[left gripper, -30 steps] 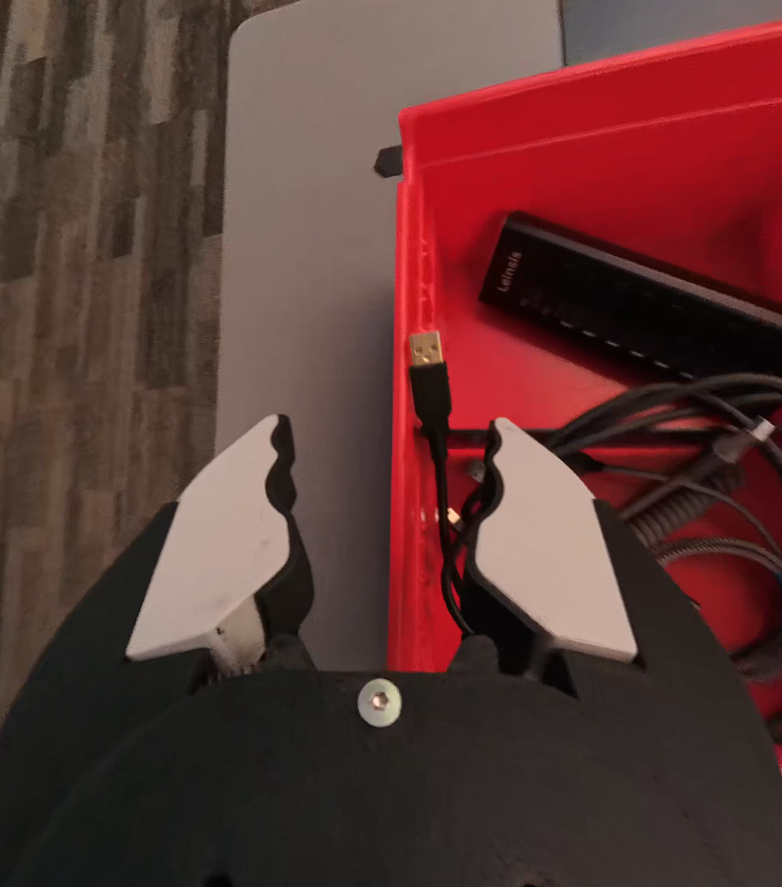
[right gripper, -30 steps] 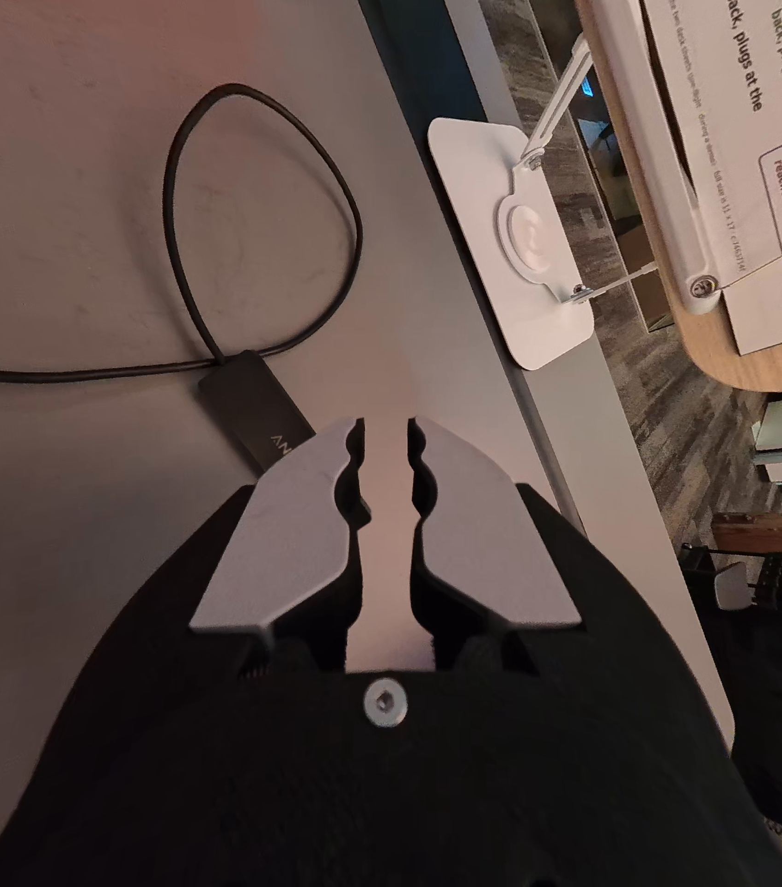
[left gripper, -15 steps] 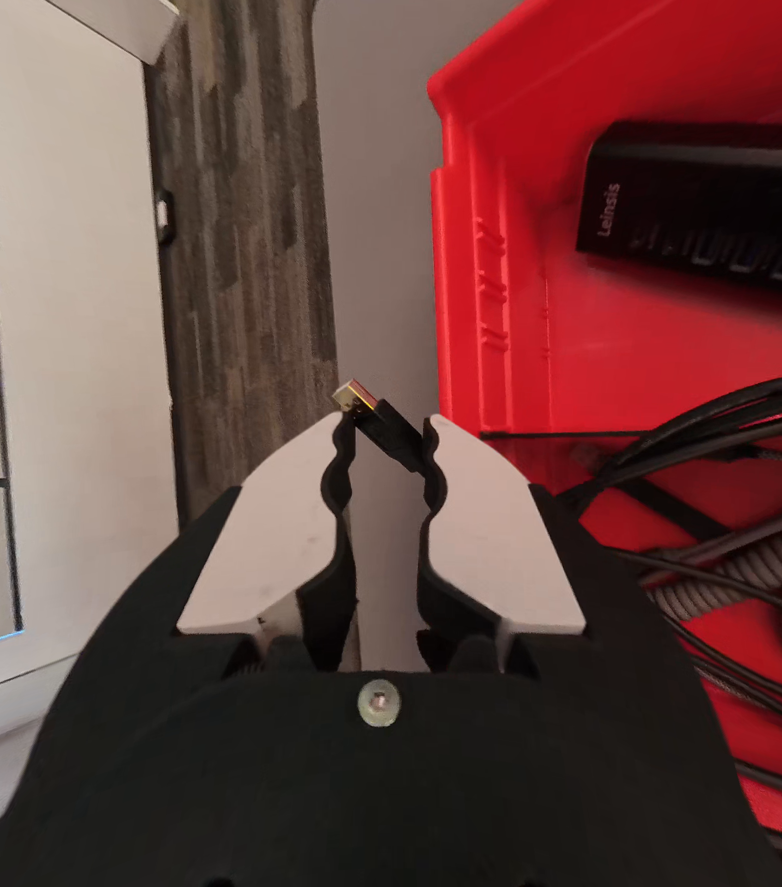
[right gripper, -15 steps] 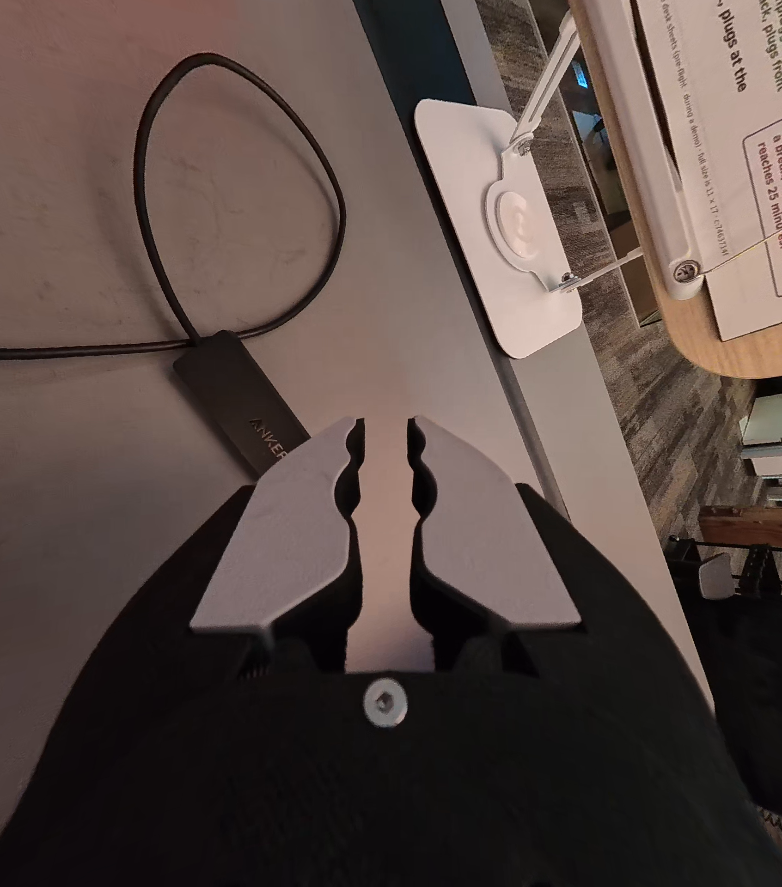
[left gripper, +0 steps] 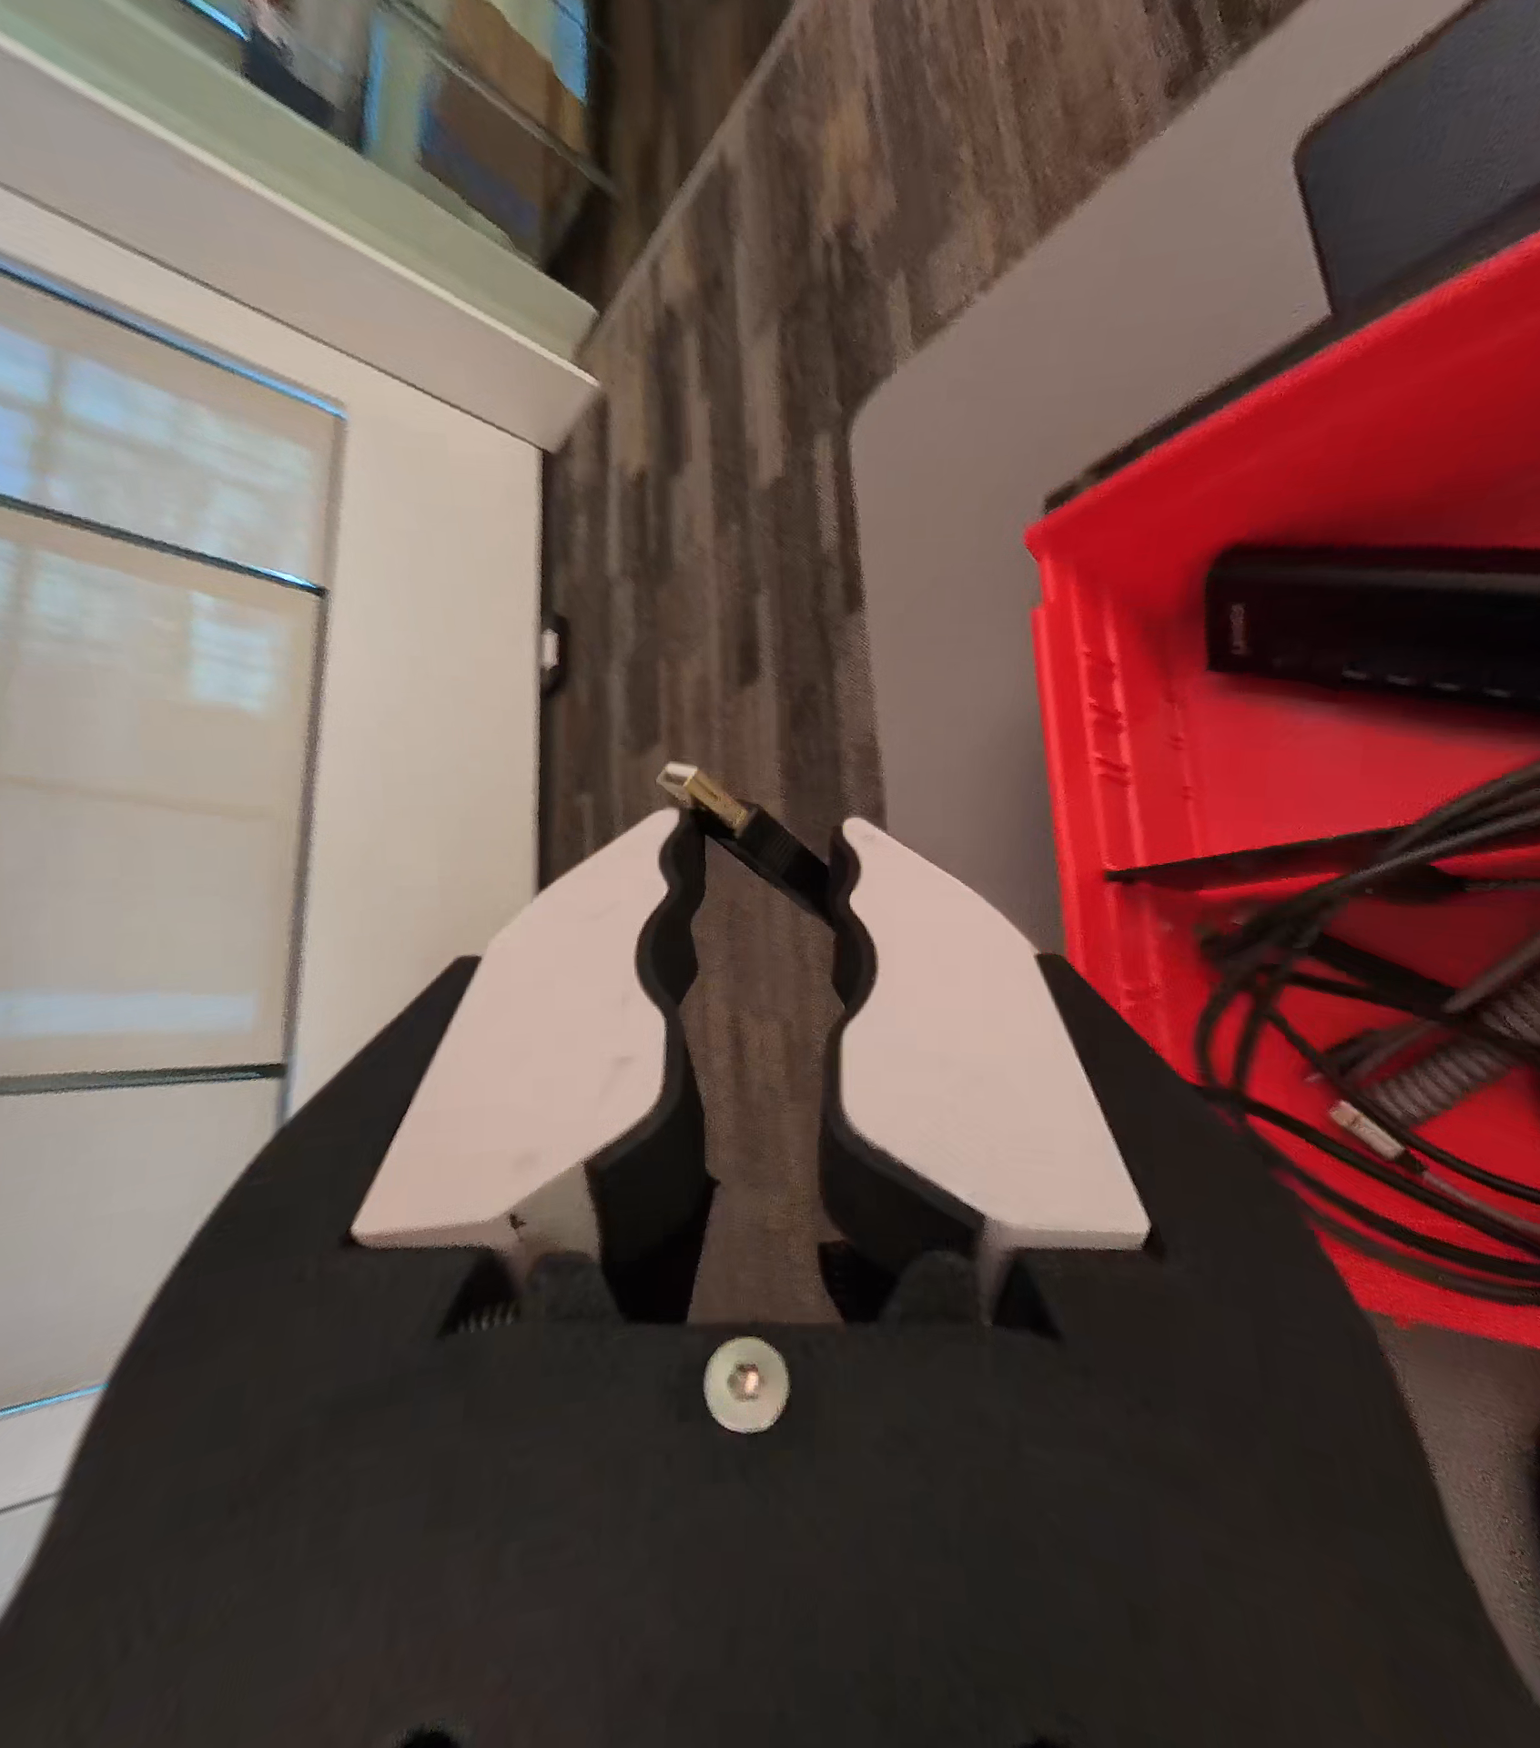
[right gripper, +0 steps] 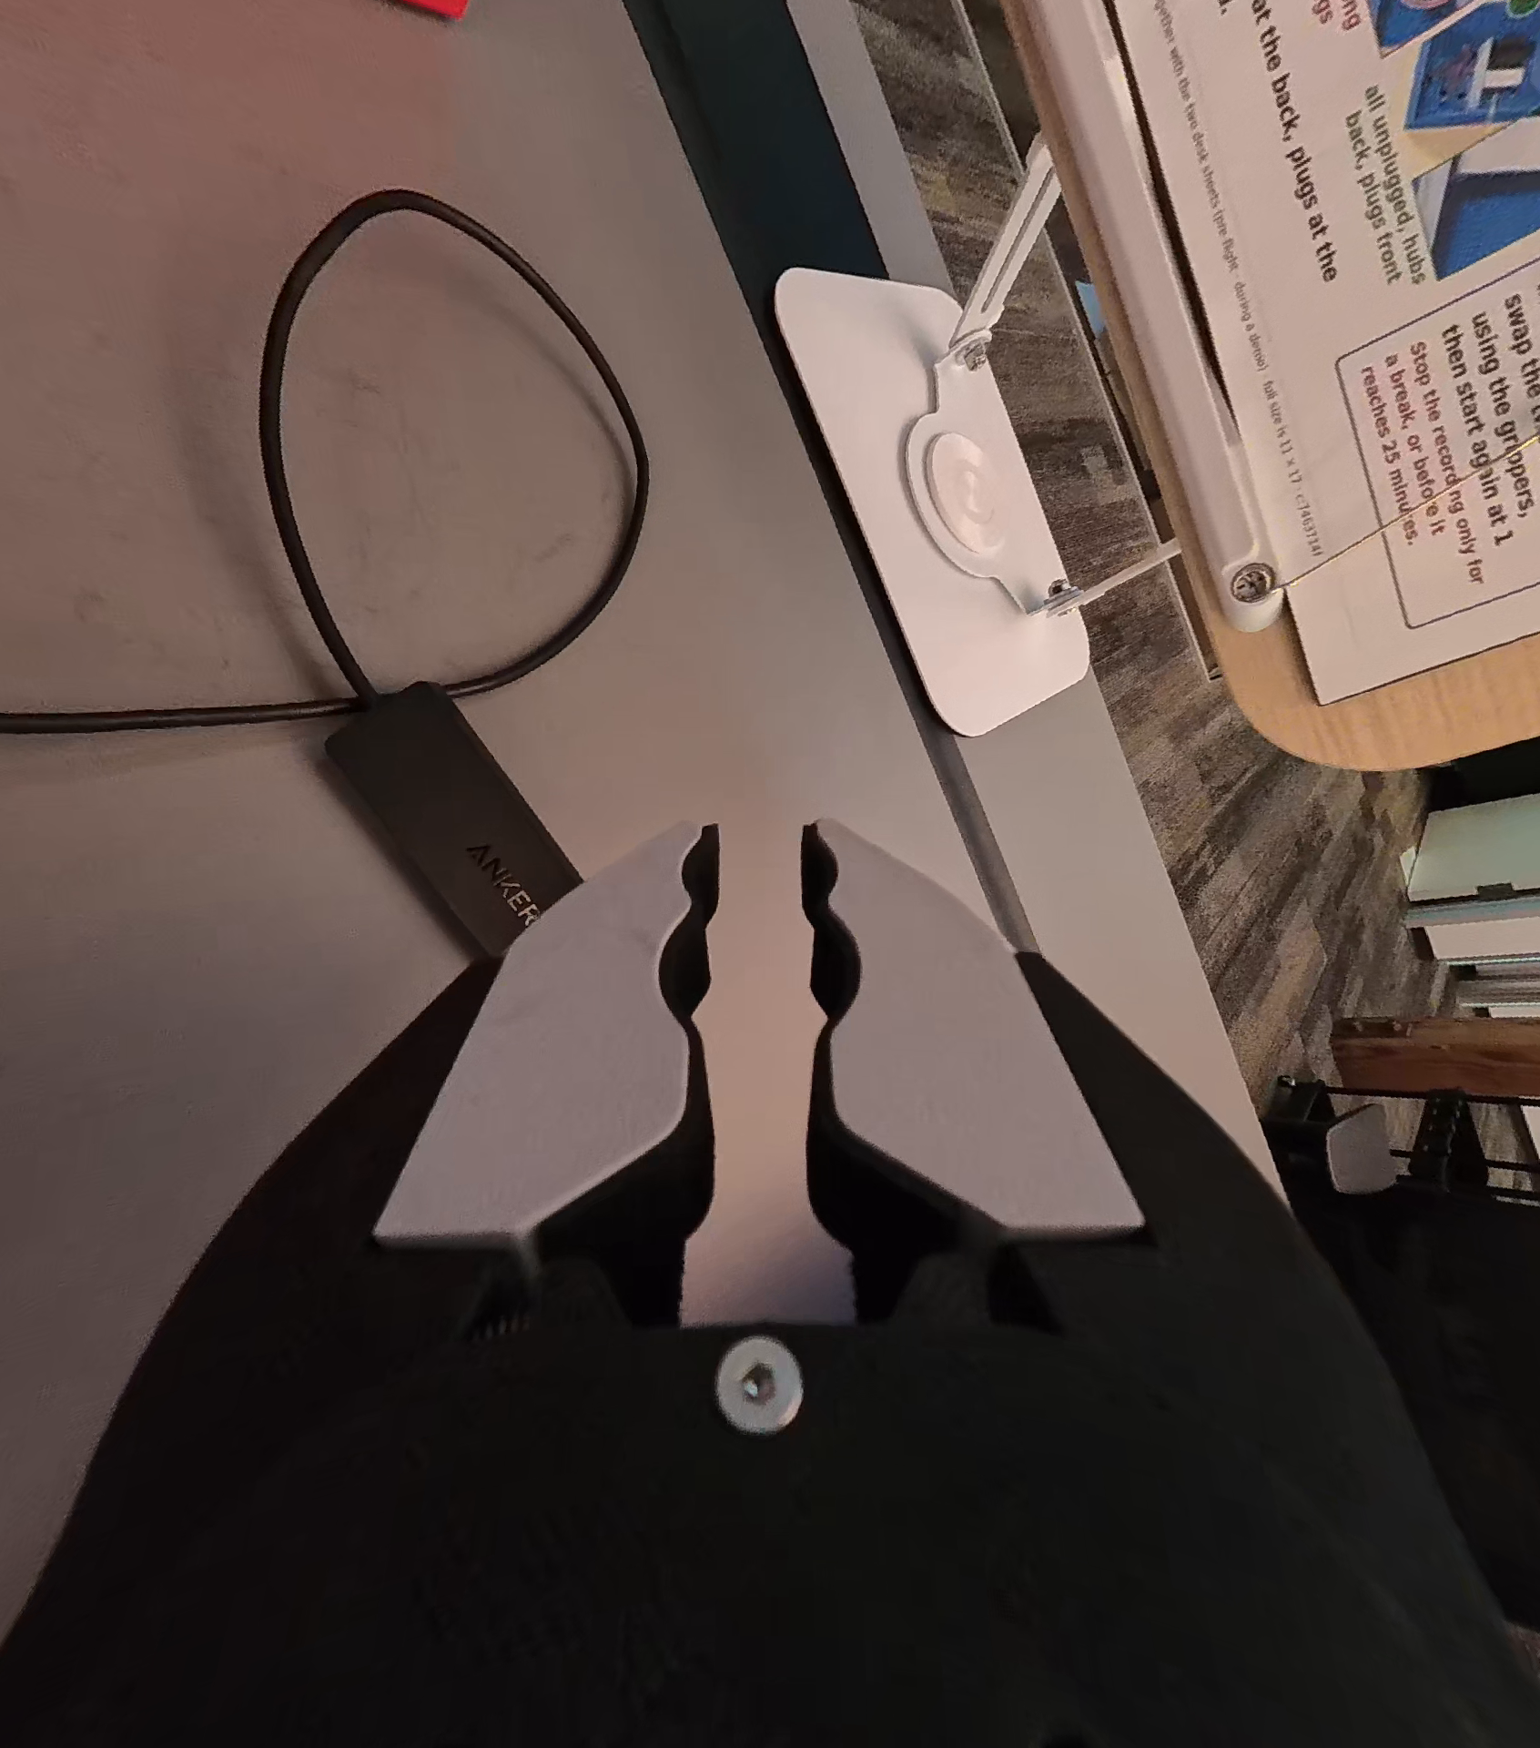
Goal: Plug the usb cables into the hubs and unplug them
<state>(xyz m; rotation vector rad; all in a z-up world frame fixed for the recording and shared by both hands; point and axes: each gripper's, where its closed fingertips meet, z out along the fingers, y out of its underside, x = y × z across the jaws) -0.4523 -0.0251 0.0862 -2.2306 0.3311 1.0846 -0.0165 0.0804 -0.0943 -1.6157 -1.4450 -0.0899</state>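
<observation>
Your left gripper (left gripper: 759, 837) is closed down on a black USB plug (left gripper: 752, 840); the plug sits crosswise between the two fingertips, tilted, its gold-coloured metal end pointing up and to the left past the left fingertip, its black body running down to the right fingertip; the cable behind the plug is hidden by the fingers. The gripper is held over patterned carpet (left gripper: 747, 492), to the left of the grey table (left gripper: 965, 454); a red bin (left gripper: 1116, 757) stands on the table to the right of your fingers, well apart from the plug; inside it a long black hub (left gripper: 1409, 624) lies along the far wall, and a tangle of dark cables (left gripper: 1409, 1088) with one grey coiled lead fills the near part. Your right gripper (right gripper: 759, 851) holds nothing; its jaws stand slightly parted with bare table showing in the gap. A slim black hub (right gripper: 445, 813) lies flat on the table (right gripper: 133, 946) just left of the left finger, its near end hidden under that finger; its own cable (right gripper: 454, 426) loops away on the far side and runs off to the left. A white stand base (right gripper: 927, 492) rests at the table's right edge, carrying a printed sheet (right gripper: 1428, 284).
</observation>
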